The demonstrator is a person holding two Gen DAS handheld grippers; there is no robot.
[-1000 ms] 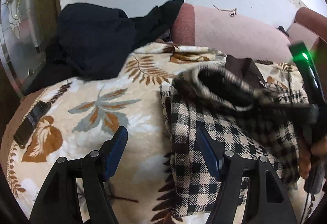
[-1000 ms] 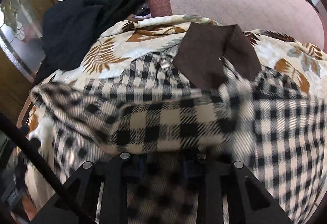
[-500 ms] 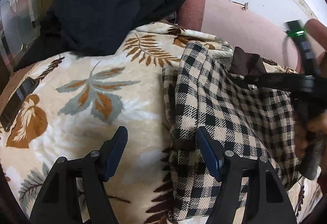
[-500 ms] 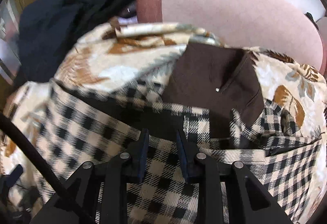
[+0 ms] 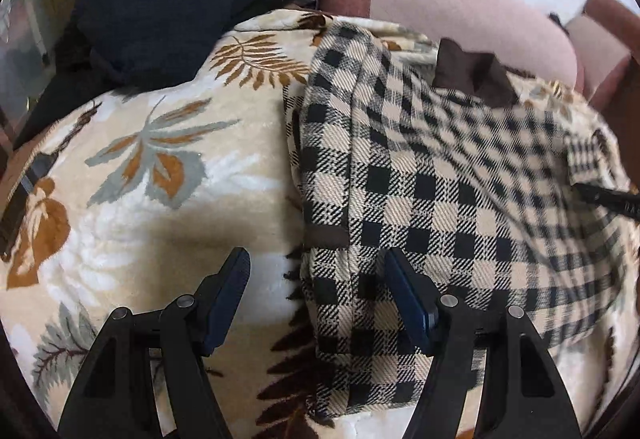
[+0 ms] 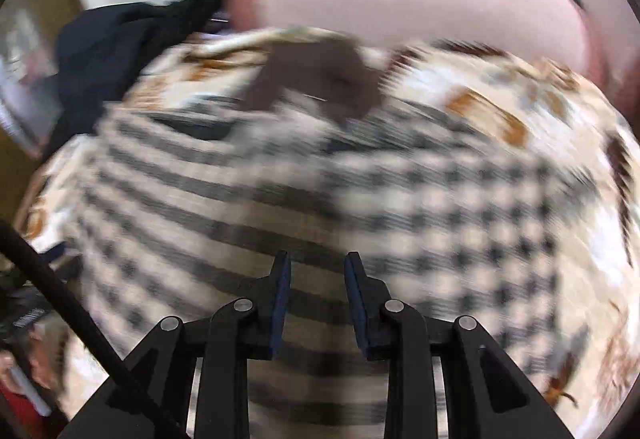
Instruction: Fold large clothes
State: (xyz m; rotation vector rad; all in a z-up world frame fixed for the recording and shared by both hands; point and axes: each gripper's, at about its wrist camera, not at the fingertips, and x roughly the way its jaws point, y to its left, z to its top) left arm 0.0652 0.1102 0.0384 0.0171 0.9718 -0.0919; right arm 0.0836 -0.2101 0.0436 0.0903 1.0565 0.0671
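Fingers of my left gripper [image 5: 316,291] stand wide apart and released, straddling the near left edge of the cream-and-black checked flannel shirt [image 5: 432,199]: one blue pad hangs over the bare blanket beside the shirt, the other over the checked cloth itself, and neither presses on anything. My right gripper [image 6: 316,295] points down at the same shirt, its two blue pads set a narrow gap apart with nothing between them, so it grips nothing; the cloth beneath it is smeared with blur.

The shirt lies on the cream plush blanket with brown and grey leaf prints [image 5: 152,199]. Its left side is folded over into a long band along the shirt's left edge, crossed by a brown trim strip. At the shirt's far end sits its dark brown collar [image 5: 472,73], flat against the blanket. Beyond the collar runs a pink padded sofa back [image 5: 460,7]. Left of the shirt, at the blanket's far corner, lies a heap of dark navy clothing [image 5: 160,15], well apart from the shirt.
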